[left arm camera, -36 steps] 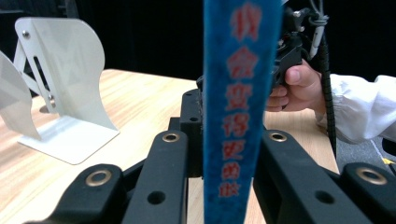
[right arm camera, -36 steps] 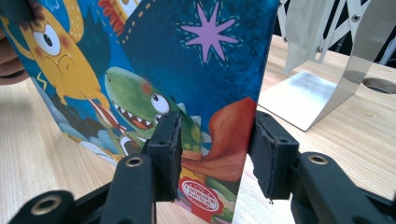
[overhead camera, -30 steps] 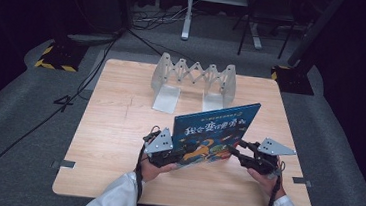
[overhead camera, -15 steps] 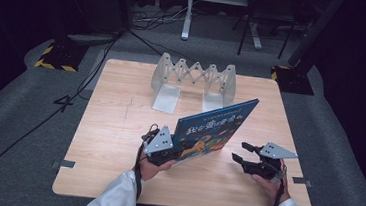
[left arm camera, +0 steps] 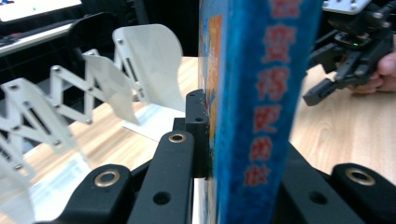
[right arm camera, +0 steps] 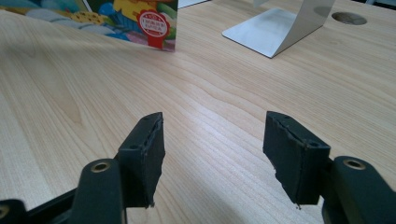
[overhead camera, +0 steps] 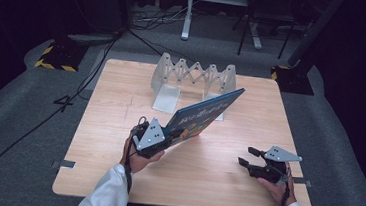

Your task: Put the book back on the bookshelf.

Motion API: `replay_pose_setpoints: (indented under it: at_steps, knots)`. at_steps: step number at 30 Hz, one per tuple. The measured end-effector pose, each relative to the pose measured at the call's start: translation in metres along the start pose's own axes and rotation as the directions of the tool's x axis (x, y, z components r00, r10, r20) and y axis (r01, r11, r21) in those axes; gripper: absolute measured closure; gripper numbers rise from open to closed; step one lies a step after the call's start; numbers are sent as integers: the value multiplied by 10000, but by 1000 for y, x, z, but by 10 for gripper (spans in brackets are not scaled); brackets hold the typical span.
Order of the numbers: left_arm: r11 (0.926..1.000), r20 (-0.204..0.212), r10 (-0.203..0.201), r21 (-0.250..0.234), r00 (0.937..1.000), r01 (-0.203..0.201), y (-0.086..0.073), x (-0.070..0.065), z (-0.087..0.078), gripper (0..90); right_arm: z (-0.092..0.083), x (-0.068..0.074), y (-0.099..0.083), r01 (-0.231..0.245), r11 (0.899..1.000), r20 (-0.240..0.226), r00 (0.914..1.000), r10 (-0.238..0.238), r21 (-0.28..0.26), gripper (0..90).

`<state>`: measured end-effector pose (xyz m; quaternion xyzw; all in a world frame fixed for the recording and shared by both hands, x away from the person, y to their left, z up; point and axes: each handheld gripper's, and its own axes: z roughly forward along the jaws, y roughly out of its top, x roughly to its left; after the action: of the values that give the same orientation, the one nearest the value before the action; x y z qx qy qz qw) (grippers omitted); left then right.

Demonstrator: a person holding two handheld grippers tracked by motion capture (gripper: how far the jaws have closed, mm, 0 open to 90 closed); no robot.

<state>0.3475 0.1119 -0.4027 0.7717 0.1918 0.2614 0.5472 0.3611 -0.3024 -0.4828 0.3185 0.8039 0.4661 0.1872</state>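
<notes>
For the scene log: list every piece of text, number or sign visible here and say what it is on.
Book, held in the left gripper: a column of red Chinese characters, too blurred to quote.
Book cover: title, too small to read.
Red seal on the cover: print too small.
Floor: "4".

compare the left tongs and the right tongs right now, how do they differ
The left tongs are shut on the blue book, lifting it at a tilt; the right tongs are open, holding nothing. The left sit near the table's middle; the right sit apart toward its right edge. Both have black jaws and a grey plate on top.
</notes>
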Motion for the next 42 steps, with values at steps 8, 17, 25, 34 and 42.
replay_pose_setpoints:
  at_steps: [8, 17, 25, 34, 42]
  knots:
    - [9997, -751, -77, -218, 9971, 61, 5, 17, -15, 831, 1, -1, -2, 21, 9999, -8, 10000, -21, 104, 397]
    - [9995, -1770, -221, -267, 9840, 177, 3, 39, -31, 830, 3, 0, -2, 65, 9997, -69, 10000, -64, 215, 397]
    - [9980, -2405, -598, -364, 9688, 525, -4, 56, -35, 829, 3, 0, -3, 69, 9998, -87, 9999, -67, 213, 400]
    - [9869, -2900, -1601, -670, 9435, 1469, -21, 75, -15, 829, 4, 0, -2, 135, 9996, -170, 9998, -130, 244, 401]
    - [9738, -3107, -2260, -966, 9232, 2059, -30, 80, -5, 828, 3, -2, -3, 131, 9996, -176, 9998, -127, 250, 384]
